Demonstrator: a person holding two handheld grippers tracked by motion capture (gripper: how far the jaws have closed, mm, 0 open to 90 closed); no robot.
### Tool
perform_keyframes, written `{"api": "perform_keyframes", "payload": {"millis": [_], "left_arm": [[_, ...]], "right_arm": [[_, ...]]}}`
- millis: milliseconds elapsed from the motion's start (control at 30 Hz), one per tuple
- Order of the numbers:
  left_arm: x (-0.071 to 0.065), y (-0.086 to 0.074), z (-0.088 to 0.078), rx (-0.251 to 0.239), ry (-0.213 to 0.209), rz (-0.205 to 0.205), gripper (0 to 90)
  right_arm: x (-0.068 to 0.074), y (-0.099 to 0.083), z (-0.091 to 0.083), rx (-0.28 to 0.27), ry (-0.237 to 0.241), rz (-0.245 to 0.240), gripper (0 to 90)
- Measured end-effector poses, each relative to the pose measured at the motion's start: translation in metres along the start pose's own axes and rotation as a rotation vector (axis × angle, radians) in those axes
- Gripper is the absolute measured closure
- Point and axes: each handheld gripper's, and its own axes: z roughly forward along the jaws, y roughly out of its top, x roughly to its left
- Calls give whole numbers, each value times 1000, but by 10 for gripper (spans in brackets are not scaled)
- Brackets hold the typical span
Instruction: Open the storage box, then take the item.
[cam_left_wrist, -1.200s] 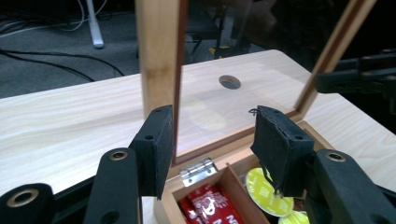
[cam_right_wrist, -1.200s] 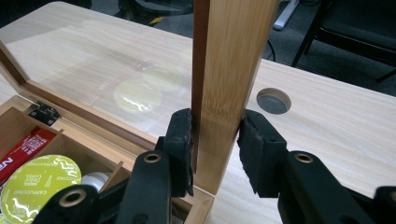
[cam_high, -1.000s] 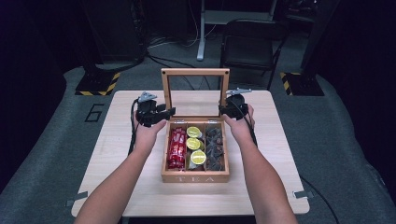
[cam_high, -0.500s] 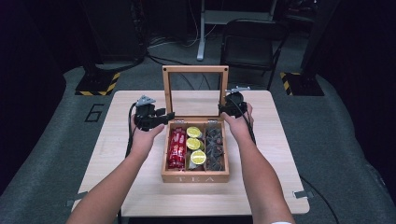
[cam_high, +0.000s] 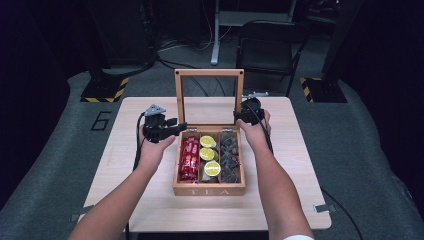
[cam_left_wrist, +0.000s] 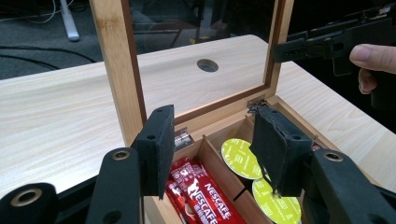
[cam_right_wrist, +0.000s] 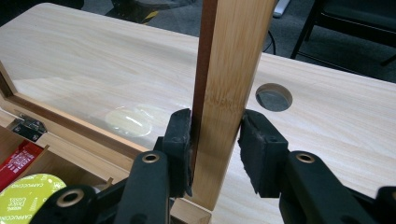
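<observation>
On the pale wooden bench (cam_high: 150, 200), a wooden tea box (cam_high: 209, 189) is sitting near the middle with its glass-paned lid (cam_high: 209, 74) standing upright at the back. Its three compartments are holding red coffee sachets (cam_high: 189, 159), yellow-green capsules (cam_high: 211, 167) and dark capsules (cam_high: 230, 157). The right hand-held gripper (cam_right_wrist: 215, 149) is clamping the right upright of the lid frame low down, near the hinge, its pads pressing on both faces of the wood. The left hand-held gripper (cam_left_wrist: 214, 149) is hanging with its jaws apart and holding nothing, just in front of the lid's left upright and above the sachets. Judging from this, the lid is being handled, most likely to be swung down shut. To do that well, the right grip should be staying square on the frame while the hand is following the hinge's arc rather than pulling straight, since a grip so close to the hinge is giving little leverage and could be slipping. The left one could be steadying the other upright or the box wall, keeping clear of the closing gap.
</observation>
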Motion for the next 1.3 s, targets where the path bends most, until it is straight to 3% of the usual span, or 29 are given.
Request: {"api": "perform_keyframes", "payload": {"millis": [167,433,667,933,1100,1300], "left_arm": [[0,0,0,2,-4,-2,491],[2,-2,-1,1,3,-7,490],[3,-3,-4,4,9,-9,487],[4,-3,-5,1,15,-17,487],[4,-2,-7,-1,14,-12,487],[6,-2,-10,-6,26,-21,485]], "right_arm": [[-1,1,0,8,1,-22,636],[0,1,0,9,0,-11,629],[-6,-1,-8,-6,17,-9,548],[-1,-13,-22,-30,26,-8,494],[9,-19,-33,-61,48,-52,460],[19,-28,-44,-44,62,-122,440]]}}
